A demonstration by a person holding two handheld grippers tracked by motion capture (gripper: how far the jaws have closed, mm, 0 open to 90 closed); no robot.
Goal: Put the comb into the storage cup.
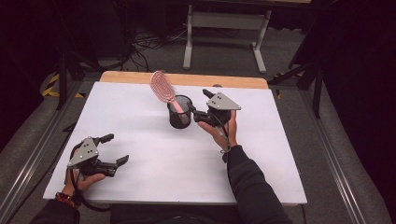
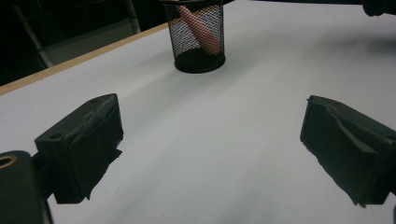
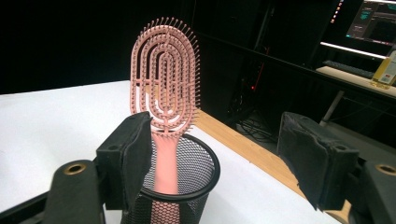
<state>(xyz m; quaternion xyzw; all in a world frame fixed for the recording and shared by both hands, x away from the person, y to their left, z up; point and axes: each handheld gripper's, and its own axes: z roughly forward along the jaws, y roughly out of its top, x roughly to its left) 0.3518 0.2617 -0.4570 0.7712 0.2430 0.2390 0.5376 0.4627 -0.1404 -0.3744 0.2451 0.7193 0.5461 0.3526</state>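
Right gripper view: pink vented hairbrush [image 3: 164,88] stands handle-down in black mesh cup [image 3: 196,182], seemingly leaning; both tongs apart.

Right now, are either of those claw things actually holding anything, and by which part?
Nothing is held. The left gripper is open over bare table. The right gripper is open beside the mesh cup; the pink hairbrush stands in it, handle down.

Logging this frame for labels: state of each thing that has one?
Brush: standing handle-down in the cup, head leaning out over the rim.
Cup: upright on the table, holding the brush.
Left gripper: open, empty, low over the table.
Right gripper: open, empty, right beside the cup.
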